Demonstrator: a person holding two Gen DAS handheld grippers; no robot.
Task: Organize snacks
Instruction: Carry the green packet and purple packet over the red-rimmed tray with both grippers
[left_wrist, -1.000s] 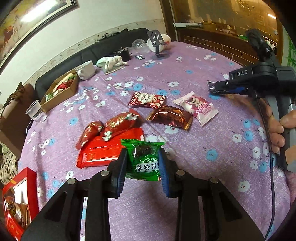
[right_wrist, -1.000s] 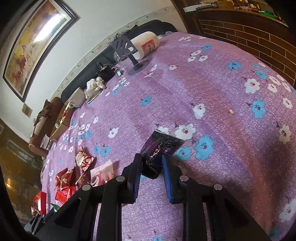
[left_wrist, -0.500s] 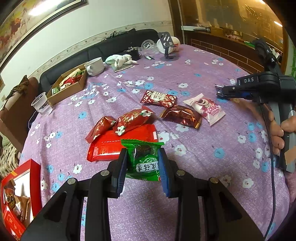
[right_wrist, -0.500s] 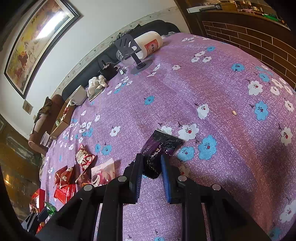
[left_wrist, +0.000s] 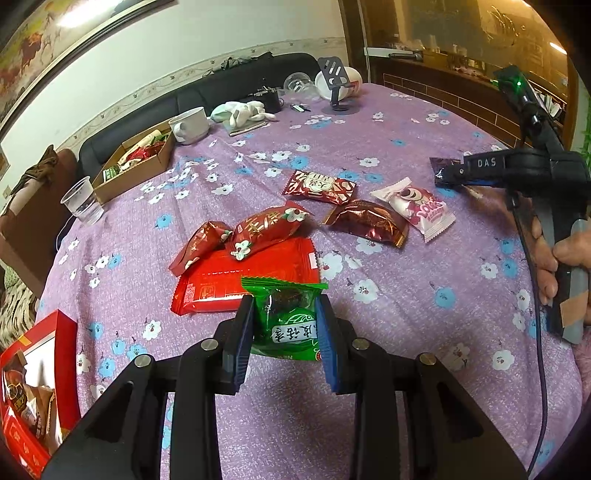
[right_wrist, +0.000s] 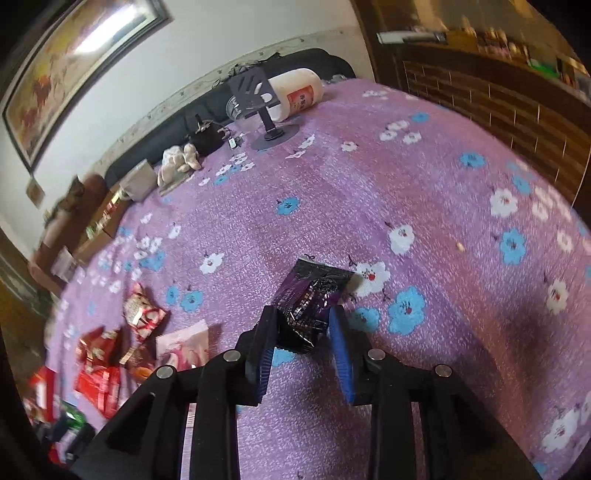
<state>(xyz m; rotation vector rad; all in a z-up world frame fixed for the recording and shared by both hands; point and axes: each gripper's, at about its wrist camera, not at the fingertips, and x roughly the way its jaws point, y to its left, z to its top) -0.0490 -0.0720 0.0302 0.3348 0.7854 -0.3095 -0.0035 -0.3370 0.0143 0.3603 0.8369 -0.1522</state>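
Left fingers (left_wrist: 284, 332) pinch green packet (left_wrist: 286, 319), right fingers (right_wrist: 301, 341) just widened – purple packet (right_wrist: 308, 299) between, contact unclear

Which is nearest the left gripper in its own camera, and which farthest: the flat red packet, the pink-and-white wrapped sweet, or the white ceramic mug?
1. Flat red packet, just ahead of the left gripper.
2. Pink-and-white wrapped sweet, farther, to the right.
3. White ceramic mug, far back, left.

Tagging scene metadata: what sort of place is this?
Most likely a home living or dining room: a table under a purple floral tablecloth, a black sofa along the wall behind it, and a framed painting hanging above.
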